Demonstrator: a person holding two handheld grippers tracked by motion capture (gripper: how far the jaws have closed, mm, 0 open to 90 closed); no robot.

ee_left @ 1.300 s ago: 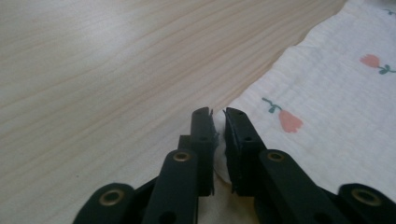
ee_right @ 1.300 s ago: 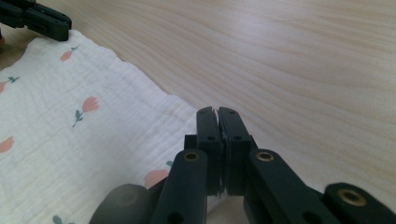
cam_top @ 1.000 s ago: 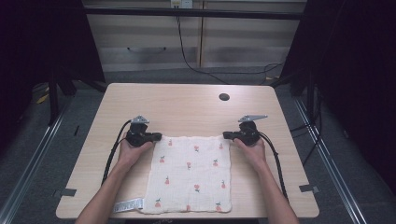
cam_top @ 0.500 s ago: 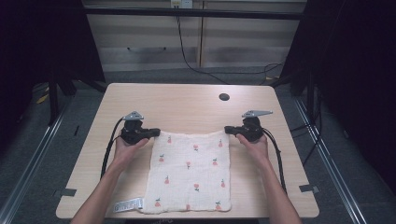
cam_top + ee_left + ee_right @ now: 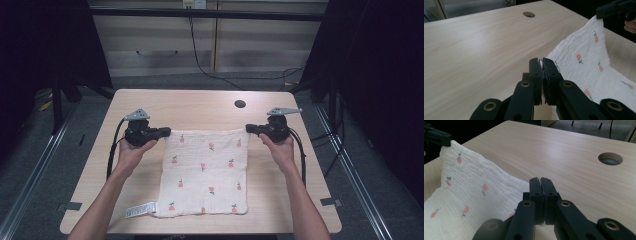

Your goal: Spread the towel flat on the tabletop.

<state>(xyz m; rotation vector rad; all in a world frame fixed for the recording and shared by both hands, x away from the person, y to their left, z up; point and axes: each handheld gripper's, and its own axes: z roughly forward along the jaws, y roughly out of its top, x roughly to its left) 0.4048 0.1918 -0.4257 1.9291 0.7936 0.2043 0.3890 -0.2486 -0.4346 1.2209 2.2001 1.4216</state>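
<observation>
High view: a white cloth (image 5: 206,172) printed with small red fruit lies on the table (image 5: 200,107), its near edge close to the table's front edge and a label at its near left corner. The left gripper (image 5: 165,132) pinches the cloth's far left corner and the right gripper (image 5: 250,129) pinches the far right corner, so the far edge runs taut between them and is raised off the table. Left gripper view: the fingers (image 5: 535,75) are clamped together on the cloth's (image 5: 589,62) corner, and the cloth slopes down from there toward the table. Right gripper view: the fingers (image 5: 536,192) are likewise pressed together on the other corner, with the cloth (image 5: 471,195) sagging away to the left. A round hole (image 5: 240,104) sits in the table beyond the cloth.
</observation>
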